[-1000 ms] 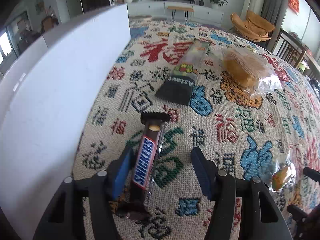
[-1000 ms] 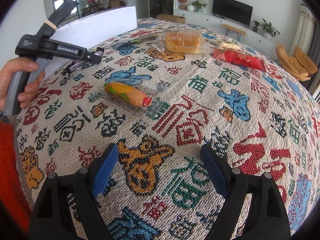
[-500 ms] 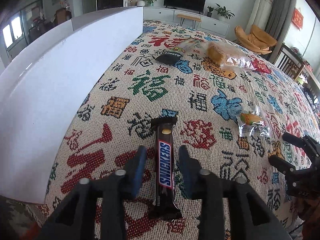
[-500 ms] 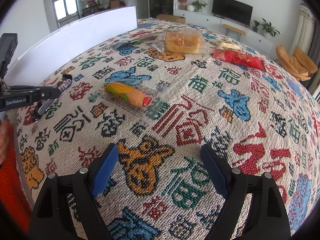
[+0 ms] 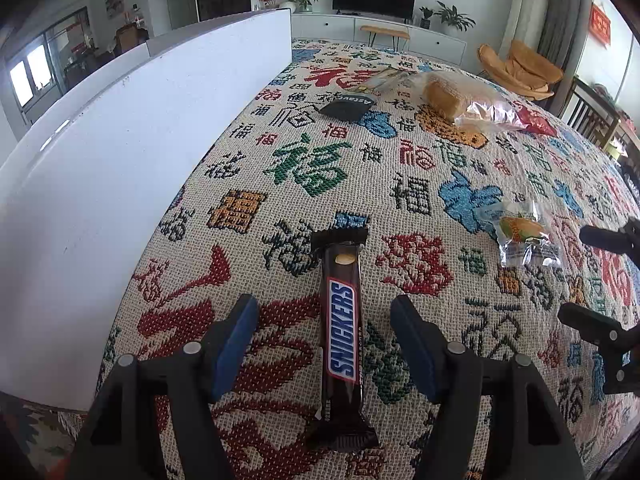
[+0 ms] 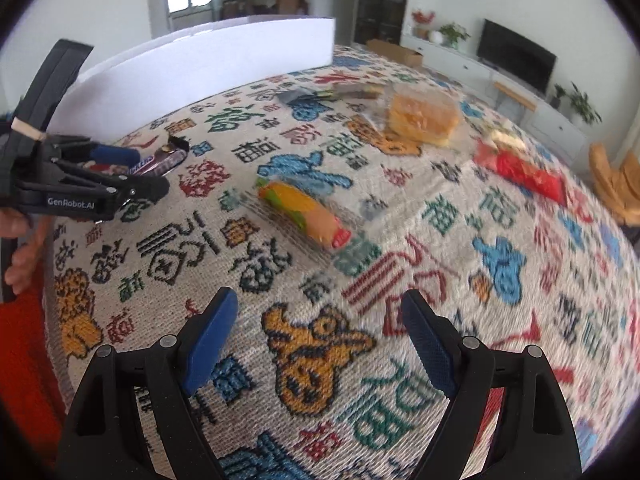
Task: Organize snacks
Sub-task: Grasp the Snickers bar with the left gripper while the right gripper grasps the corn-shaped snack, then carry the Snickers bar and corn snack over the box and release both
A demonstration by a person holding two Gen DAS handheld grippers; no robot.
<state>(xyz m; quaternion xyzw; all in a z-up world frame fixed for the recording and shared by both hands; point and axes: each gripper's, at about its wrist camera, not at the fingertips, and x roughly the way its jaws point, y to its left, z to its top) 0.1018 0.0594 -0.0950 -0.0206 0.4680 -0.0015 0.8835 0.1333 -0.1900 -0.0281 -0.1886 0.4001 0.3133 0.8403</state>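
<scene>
1. Snickers bar [image 5: 343,332] lies lengthwise on the patterned cloth [image 5: 420,200] at lower centre of the left wrist view, its near end toward the bottom edge, its far end pointing up the frame.
2. Left gripper [image 5: 324,336] straddles the bar; its jaws are opening, the blue pads [image 5: 234,336] stand clear on both sides and nothing is clamped.
3. In the right wrist view the same bar shows at upper left [image 6: 160,160], just past the left gripper's tips [image 6: 120,168], with a hand [image 6: 20,248] on the handle at the left edge.
4. Right gripper [image 6: 316,340] hangs over bare cloth at lower centre of its own view, jaws spread wide with nothing between them; its 2 black tips also enter the right edge of the left wrist view [image 5: 592,276].
5. Clear-wrapped sausage snack [image 6: 304,214] lies at centre of the right wrist view, apart from both grippers.
6. Further up the frame lie a bagged bread [image 6: 424,118], a red packet [image 6: 524,174] to its right and a dark pouch [image 5: 348,106] at upper centre of the left wrist view.
7. White board [image 5: 120,152] stands along the cloth's left side.
</scene>
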